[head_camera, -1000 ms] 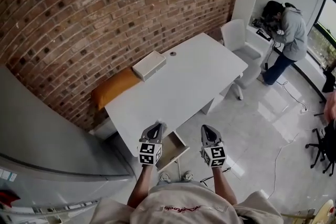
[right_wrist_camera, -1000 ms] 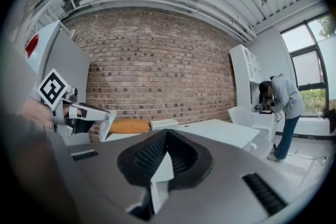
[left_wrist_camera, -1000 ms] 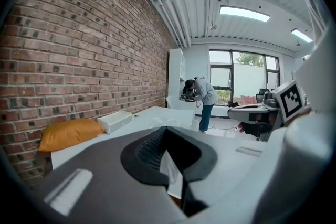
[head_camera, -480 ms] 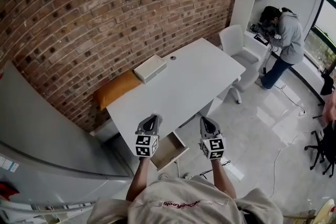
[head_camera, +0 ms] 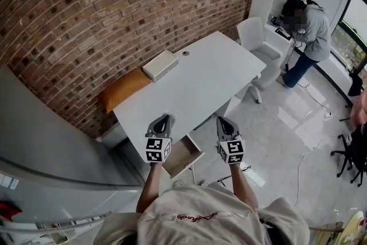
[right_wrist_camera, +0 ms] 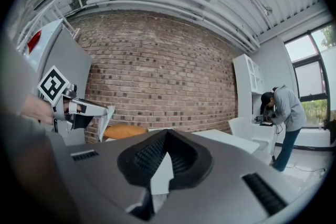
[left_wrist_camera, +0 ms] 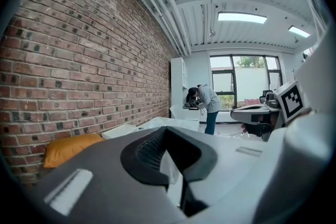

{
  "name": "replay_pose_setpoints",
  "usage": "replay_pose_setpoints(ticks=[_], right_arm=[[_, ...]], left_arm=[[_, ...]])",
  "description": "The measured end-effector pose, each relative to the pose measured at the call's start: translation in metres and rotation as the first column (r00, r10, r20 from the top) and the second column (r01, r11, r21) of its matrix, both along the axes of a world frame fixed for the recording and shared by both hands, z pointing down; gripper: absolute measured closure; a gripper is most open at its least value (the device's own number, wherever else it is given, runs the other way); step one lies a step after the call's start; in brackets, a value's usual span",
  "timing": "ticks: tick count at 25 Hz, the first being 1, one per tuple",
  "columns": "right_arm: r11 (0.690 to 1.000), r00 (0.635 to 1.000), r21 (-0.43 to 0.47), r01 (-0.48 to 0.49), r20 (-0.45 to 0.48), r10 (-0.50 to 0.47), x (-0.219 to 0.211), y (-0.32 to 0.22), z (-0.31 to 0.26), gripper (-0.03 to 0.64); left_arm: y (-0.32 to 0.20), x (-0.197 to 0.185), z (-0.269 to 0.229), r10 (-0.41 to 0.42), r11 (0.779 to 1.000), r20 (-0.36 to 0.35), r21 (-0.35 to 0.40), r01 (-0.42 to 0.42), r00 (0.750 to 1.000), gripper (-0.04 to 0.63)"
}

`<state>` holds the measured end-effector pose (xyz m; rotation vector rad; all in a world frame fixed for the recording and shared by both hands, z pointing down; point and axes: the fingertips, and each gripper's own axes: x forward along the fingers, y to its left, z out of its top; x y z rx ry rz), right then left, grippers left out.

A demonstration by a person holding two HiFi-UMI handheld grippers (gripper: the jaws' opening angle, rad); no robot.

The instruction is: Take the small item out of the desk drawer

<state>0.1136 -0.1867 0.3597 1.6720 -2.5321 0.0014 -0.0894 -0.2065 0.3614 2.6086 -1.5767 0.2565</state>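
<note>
The person stands at the near end of a white worktop that runs along a brick wall, holding both tools up in front of the chest, side by side and well apart. The left tool has its jaws closed together with nothing held between them. The right tool looks the same in its own view: jaws together, nothing gripped. Both point forward over the worktop's near corner.

The drawer hangs under that near corner and stands pulled open, showing in the head view below and between the two tools. Its inside looks pale and plain. Whether the small item lies in it cannot be told from this height, and neither tool touches the drawer.

On the worktop, near the wall side, lies a flat white box, with a small round thing just beyond it. An orange cushion sits between the worktop and the wall. A white chair stands at the worktop's far end. Beyond it another person in a grey top bends over a counter by the window. A grey cabinet fills the left side.
</note>
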Motion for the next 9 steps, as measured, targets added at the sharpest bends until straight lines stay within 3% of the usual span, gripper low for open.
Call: replay_pose_setpoints(ticks=[9], right_arm=[[1.000, 1.000, 0.007, 0.000, -0.004, 0.000, -0.0031, -0.0076, -0.0027, 0.606]], left_arm=[[-0.0101, 0.0024, -0.0041, 0.017, 1.000, -0.004, 0.012, -0.017, 1.000, 0.586]])
